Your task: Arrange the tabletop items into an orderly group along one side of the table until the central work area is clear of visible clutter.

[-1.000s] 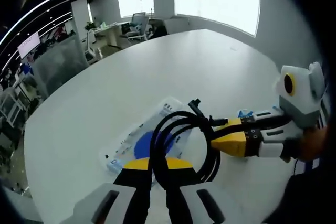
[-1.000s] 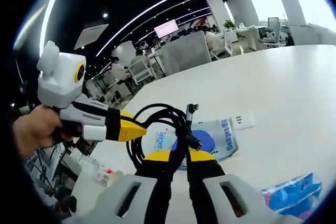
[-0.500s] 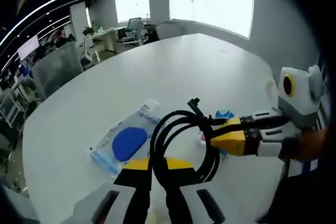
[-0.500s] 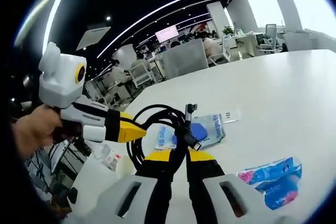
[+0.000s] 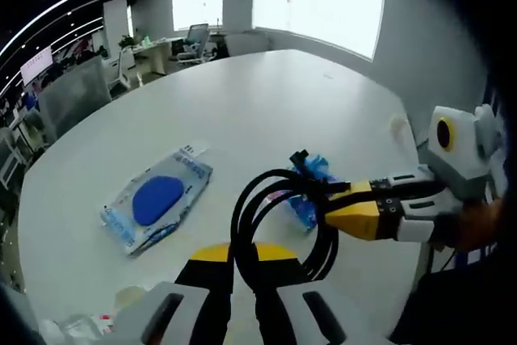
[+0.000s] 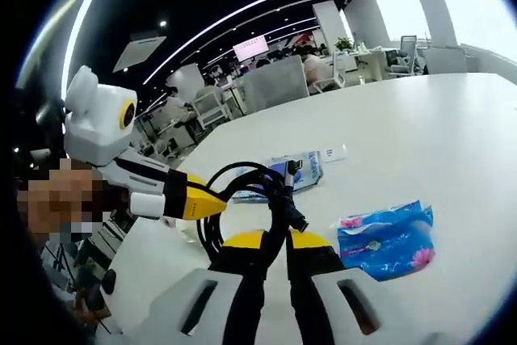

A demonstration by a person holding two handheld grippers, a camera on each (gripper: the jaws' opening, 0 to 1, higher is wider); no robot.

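Note:
A coiled black cable (image 5: 279, 220) hangs above the white table (image 5: 242, 103), held at two spots. My left gripper (image 5: 244, 250) is shut on the coil's near loop. My right gripper (image 5: 327, 214) reaches in from the right, shut on the coil's side. In the right gripper view the cable (image 6: 246, 187) sits between my right gripper's (image 6: 276, 238) shut jaws, and my left gripper (image 6: 222, 202) pinches it from the left. A clear packet with a blue disc (image 5: 157, 199) lies flat on the table. A blue and pink pack (image 6: 388, 232) lies beyond the coil.
Small clear wrappers (image 5: 85, 325) lie near the table's edge at the lower left of the left gripper view. The table's far half (image 6: 436, 119) is bare white. Office desks and chairs (image 6: 283, 78) stand beyond the table. A hand (image 5: 481, 220) holds the right gripper.
Both grippers keep the same hold on the cable. Both views have swung: the blue-disc packet now sits farther left and away, and the blue and pink pack shows more fully.

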